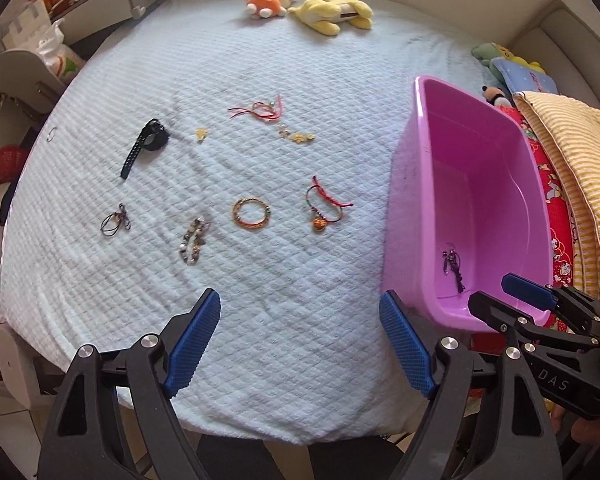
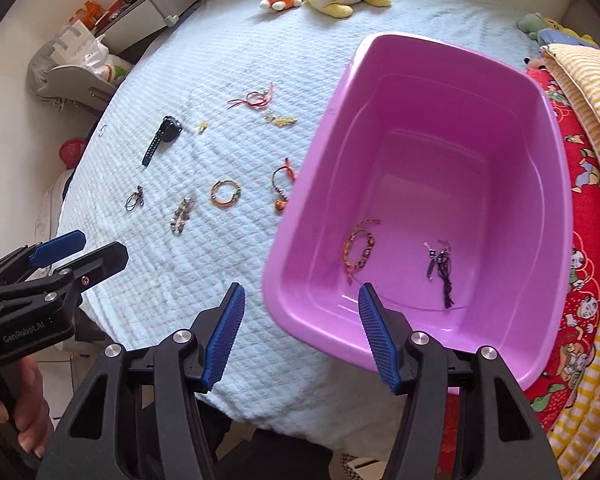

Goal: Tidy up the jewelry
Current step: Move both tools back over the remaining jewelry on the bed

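Observation:
A purple basin (image 2: 300, 240) stands at the bed's right side. In it lie a woven bracelet (image 2: 360, 250) and a dark tasselled piece (image 2: 440, 268). My right gripper (image 2: 300, 292) hangs open over the basin's near left corner, with nothing in it. My left gripper (image 1: 300, 308) is open and bare above the light blue bedspread (image 1: 300, 360). Spread out ahead of it are a black watch (image 1: 146, 146), a red string bracelet (image 1: 260, 110), a yellow flower piece (image 1: 298, 136), a red cord bracelet with an orange charm (image 1: 324, 208), an orange bead ring (image 1: 252, 214), a beaded bracelet (image 1: 194, 240) and a dark wire piece (image 1: 116, 222).
Plush toys (image 1: 268, 0) lie at the far end of the bed. Folded red and yellow-striped bedding (image 1: 572, 160) is stacked to the right of the basin. A cluttered shelf (image 1: 40, 72) stands at the left. The bed's near edge runs just under both grippers.

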`<state>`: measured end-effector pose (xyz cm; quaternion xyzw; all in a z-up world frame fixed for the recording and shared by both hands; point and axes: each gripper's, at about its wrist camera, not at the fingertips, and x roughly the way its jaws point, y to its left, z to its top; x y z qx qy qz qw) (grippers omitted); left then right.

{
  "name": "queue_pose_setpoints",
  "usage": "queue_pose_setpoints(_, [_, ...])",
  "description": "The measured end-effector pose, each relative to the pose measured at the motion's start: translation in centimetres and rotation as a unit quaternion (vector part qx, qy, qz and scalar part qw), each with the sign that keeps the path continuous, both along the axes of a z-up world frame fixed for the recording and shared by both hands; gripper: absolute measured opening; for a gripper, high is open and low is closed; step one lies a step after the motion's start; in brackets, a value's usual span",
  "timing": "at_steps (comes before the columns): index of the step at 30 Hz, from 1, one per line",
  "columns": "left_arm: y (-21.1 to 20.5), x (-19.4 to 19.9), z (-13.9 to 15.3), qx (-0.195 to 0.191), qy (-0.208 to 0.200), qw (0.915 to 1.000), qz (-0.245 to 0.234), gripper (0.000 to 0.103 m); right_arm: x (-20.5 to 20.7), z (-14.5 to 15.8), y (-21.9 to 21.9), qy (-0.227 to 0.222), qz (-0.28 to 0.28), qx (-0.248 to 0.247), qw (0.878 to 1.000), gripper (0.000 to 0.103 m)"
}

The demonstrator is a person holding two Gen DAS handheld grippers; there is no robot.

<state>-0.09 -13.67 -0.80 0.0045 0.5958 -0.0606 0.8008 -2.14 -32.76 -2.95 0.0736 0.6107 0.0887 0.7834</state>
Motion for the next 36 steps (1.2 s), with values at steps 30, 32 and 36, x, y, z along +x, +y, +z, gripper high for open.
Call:
queue_pose_setpoints(30, [19.8,3.5,-11.7,0.006,-0.067,0.9976,-0.020,0.084,0.7,-9.8,17.8,-0.070,-0.123,-0.057,0.988,0.063])
queue_pose_setpoints(32, [18.9,3.8,-14.1,0.008,-0.075,0.9970,-0.019,0.084,1.5,-12.5,17.7,-0.075,-0.108,-0.057,0.990,0.063])
queue_pose_setpoints(36, [17.4,4.3,-18.1,0.006,-0.096,0.9953,-0.012,0.084,3.2,-16.7,17.5,-0.099,-0.085,-0.055,0.990,0.063])
